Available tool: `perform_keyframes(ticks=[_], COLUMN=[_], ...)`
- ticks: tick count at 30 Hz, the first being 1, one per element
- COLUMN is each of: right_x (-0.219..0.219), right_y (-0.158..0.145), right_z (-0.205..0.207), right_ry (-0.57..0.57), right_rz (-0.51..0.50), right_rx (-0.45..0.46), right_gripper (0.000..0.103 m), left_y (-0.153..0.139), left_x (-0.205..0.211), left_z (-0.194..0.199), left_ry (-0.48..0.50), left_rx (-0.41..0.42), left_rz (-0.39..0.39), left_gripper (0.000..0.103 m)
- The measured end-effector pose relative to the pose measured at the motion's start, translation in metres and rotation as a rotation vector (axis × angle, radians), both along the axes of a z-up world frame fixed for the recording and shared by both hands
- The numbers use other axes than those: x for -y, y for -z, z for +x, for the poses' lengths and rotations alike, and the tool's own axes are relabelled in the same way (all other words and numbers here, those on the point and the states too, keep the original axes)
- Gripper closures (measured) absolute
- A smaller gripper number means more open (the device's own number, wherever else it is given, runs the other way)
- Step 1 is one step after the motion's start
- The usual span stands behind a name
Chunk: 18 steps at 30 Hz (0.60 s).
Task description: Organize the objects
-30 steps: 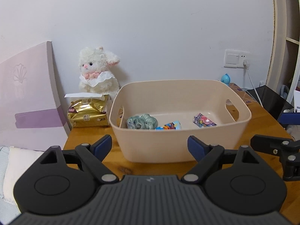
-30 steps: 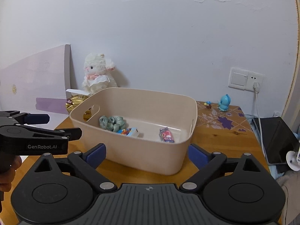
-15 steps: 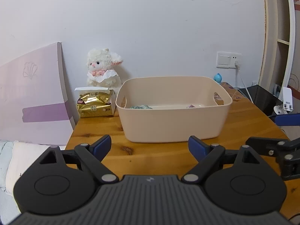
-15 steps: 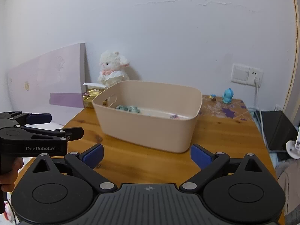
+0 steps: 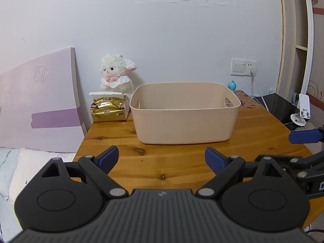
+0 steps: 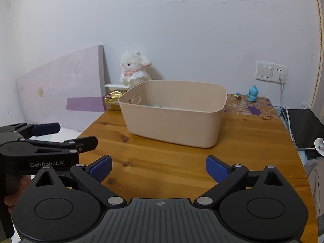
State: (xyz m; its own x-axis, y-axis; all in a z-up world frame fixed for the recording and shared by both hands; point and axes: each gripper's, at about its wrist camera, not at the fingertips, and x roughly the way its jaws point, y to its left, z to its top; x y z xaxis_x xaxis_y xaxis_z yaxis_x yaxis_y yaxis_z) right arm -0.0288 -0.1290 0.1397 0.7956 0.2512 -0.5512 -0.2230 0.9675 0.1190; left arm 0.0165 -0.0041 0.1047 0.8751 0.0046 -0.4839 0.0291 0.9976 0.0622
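Note:
A beige plastic bin stands on the wooden table; it also shows in the right wrist view. Its contents are mostly hidden by the near wall; only a sliver of teal fabric shows. My left gripper is open and empty, low over the table's front edge, well short of the bin. My right gripper is open and empty, also near the front edge. The left gripper shows from the side in the right wrist view.
A white plush lamb and a gold tissue pack stand left of the bin by the wall. A small blue figurine sits at the back right. A black tablet lies off the table's right edge. A pink headboard stands left.
Both grippers have pulled back and down from the bin, so it looks farther away and its contents have dropped out of sight. Both stay open and empty.

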Motion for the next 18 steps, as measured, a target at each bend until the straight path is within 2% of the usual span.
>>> perform_keyframes(ticks=[18], right_x=[0.01], right_y=[-0.003], right_z=[-0.025], right_ry=[0.028], right_rz=[0.004], right_rx=[0.002], right_gripper=[0.002], left_y=[0.001], left_x=[-0.007], left_z=[-0.028], left_ry=[-0.009], left_rx=[-0.014], left_rz=[0.013], left_gripper=[0.01])
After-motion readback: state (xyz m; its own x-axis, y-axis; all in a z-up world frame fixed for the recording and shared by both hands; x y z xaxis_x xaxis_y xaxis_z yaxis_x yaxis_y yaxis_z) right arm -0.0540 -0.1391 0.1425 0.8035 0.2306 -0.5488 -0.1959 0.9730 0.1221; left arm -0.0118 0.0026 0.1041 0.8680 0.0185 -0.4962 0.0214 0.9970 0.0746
